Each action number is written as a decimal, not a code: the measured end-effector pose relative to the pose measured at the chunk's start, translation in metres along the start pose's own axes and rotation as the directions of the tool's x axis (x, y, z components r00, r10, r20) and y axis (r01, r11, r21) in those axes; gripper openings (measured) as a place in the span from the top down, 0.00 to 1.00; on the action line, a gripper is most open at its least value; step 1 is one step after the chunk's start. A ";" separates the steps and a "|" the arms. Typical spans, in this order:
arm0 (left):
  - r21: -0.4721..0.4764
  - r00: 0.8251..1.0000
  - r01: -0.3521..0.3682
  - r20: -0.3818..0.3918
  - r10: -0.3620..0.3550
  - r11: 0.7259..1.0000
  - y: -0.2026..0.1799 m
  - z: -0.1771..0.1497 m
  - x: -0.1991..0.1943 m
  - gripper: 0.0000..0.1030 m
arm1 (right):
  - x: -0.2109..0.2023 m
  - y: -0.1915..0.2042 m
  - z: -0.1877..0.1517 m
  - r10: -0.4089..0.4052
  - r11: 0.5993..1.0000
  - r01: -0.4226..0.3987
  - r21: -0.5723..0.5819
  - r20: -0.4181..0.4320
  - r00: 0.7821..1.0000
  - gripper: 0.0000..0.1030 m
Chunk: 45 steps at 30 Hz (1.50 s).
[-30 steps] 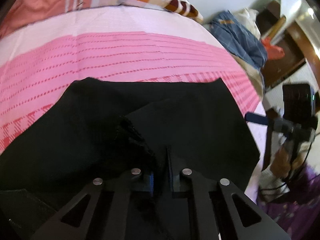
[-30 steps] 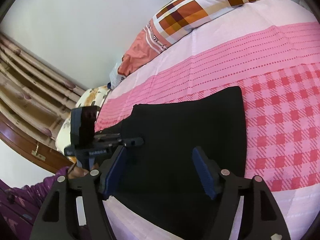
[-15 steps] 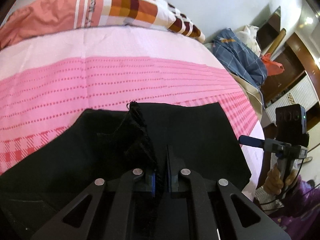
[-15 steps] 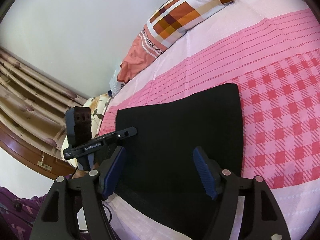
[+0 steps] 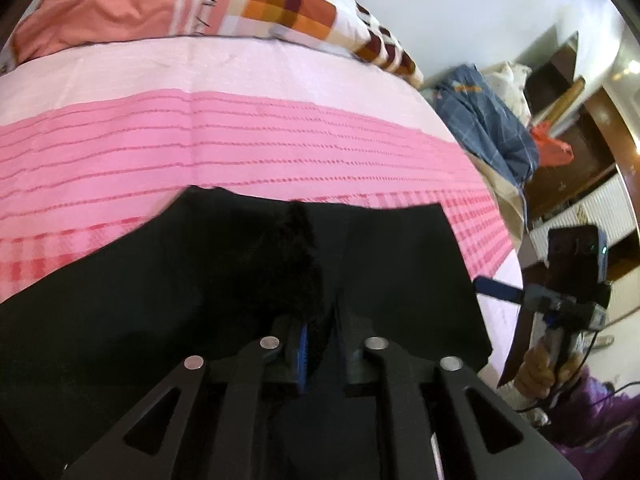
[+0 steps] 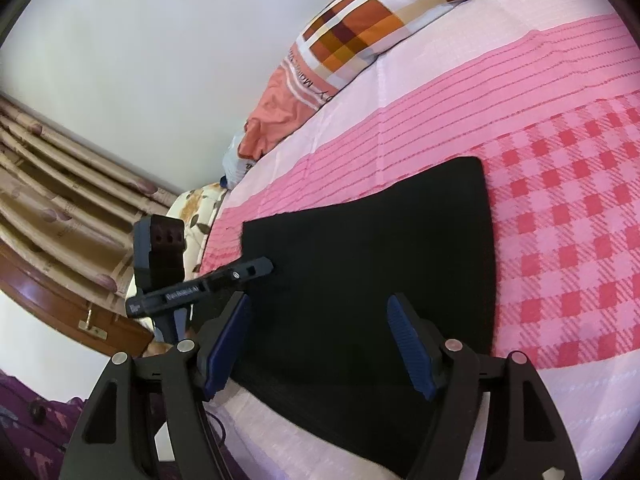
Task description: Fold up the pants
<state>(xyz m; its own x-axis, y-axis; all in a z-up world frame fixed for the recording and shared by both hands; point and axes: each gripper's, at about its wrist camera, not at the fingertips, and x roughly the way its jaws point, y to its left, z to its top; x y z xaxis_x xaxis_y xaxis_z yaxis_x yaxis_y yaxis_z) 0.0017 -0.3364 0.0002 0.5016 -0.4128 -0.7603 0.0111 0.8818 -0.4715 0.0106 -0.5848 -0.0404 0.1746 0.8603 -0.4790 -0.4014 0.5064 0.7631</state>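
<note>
The black pants (image 5: 200, 280) lie folded on the pink bed sheet (image 5: 240, 152). In the left wrist view my left gripper (image 5: 320, 320) is shut on a bunched edge of the pants and holds it over the lower layer. In the right wrist view the pants (image 6: 380, 260) lie flat as a dark slab on the sheet (image 6: 560, 220). My right gripper (image 6: 320, 340) is open and empty above the pants' near edge. The left gripper (image 6: 256, 268) shows at the pants' left edge in that view. The right gripper (image 5: 496, 288) shows beyond the bed's right edge in the left wrist view.
A checked pillow (image 5: 280, 4) lies at the head of the bed against a white wall. Blue clothes (image 5: 488, 120) and wooden furniture (image 5: 580, 140) stand past the bed's right side. Curtains (image 6: 60, 184) and a wooden frame (image 6: 60, 312) are at the left.
My left gripper has carried the bunched pants edge further across the lower layer toward the far edge. My right gripper has stayed open, hovering, and drawn slightly closer.
</note>
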 end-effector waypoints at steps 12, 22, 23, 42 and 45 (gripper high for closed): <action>-0.293 0.949 0.208 -0.172 -0.266 0.933 0.028 -0.078 -0.015 0.56 | 0.003 0.016 -0.018 0.037 0.999 -0.037 -0.002 -0.043 0.998 0.33; -0.511 0.918 0.292 -0.088 -0.387 0.808 0.043 -0.088 0.007 0.81 | -0.006 0.018 -0.021 0.050 0.998 -0.050 0.024 -0.013 0.999 0.22; -0.504 0.930 0.291 -0.051 -0.365 0.813 0.043 -0.085 -0.004 0.81 | -0.008 0.018 -0.021 0.051 0.998 -0.051 0.022 -0.008 0.999 0.22; -0.544 0.923 0.217 -0.157 -0.352 0.811 0.045 -0.095 -0.006 0.42 | -0.006 0.006 -0.021 0.075 0.994 -0.074 0.083 -0.008 0.997 0.17; -0.547 0.921 0.217 -0.161 -0.356 0.808 0.041 -0.089 -0.001 0.44 | -0.007 0.005 -0.022 0.072 0.994 -0.071 0.089 -0.010 0.997 0.17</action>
<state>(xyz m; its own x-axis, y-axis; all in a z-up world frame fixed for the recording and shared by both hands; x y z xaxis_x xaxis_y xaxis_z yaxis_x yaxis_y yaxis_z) -0.0754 -0.3199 -0.0585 0.3186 -0.7305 -0.6041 -0.3556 0.4987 -0.7905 -0.0126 -0.5897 -0.0428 0.1365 0.8939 -0.4270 -0.3316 0.4474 0.8306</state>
